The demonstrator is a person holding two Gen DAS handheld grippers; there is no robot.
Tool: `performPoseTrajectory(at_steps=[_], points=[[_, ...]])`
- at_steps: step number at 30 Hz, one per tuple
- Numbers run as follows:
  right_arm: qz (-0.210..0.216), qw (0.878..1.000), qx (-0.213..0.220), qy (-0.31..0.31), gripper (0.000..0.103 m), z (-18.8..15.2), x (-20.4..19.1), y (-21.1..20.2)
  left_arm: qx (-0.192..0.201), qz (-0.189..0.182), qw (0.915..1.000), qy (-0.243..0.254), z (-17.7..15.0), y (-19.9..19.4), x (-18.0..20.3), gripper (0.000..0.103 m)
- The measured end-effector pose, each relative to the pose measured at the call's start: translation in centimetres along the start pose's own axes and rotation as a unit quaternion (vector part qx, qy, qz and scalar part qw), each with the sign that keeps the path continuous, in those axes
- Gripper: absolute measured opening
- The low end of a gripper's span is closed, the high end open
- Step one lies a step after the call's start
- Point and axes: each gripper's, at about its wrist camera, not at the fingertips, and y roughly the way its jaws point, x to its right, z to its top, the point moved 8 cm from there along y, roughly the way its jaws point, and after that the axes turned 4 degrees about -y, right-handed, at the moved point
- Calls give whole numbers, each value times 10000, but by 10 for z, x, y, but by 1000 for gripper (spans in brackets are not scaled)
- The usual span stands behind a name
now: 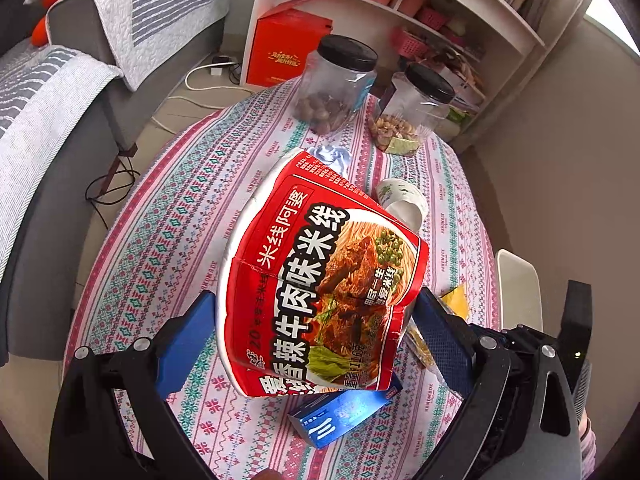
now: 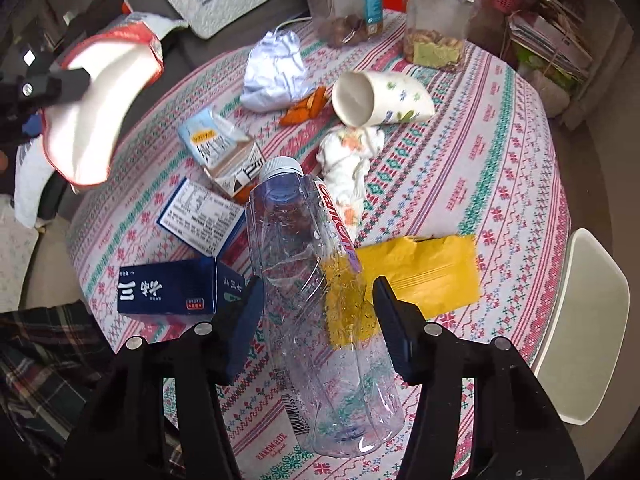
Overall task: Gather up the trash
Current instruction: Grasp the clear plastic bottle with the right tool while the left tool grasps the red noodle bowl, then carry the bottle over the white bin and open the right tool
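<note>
My left gripper (image 1: 312, 312) is shut on a red instant noodle bowl (image 1: 316, 276) and holds it tilted above the round table (image 1: 168, 216). The bowl also shows at the left of the right wrist view (image 2: 100, 108), its white inside facing the camera. My right gripper (image 2: 318, 300) is shut on an empty clear plastic bottle (image 2: 312, 280) with a white cap, held above the table. Loose trash lies on the tablecloth: a yellow wrapper (image 2: 424, 276), a blue box (image 2: 168, 292), a crumpled tissue (image 2: 352, 160), a crumpled white bag (image 2: 276, 72) and a small carton (image 2: 224, 152).
A floral paper cup (image 2: 380, 98) lies on its side near orange peel (image 2: 304, 108). Two clear jars with black lids (image 1: 340, 84) (image 1: 412, 108) stand at the far edge. A white chair (image 2: 584, 328) is at the right, a sofa (image 1: 60, 120) at the left, shelves (image 1: 400, 4) behind.
</note>
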Motion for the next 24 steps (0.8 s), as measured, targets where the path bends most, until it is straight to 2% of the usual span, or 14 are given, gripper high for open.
performPoseTrajectory(at_steps=[7,14,19,24], points=[[-213,9984,420,315,53,2,21,-26,27,-130,9999,82,4,7,26,94],[-659,9906,839,852,53,-2,70,-54,15,-331,9992,226,6,20,62,94],[-1071,9788,1093,1360,54,-14,115,-77,-39,-447,9984,335,2,33,87,94],[-1657,9566,1327,1996,54,-35,171,-103,-62,-557,9974,443,-1,46,112,94]])
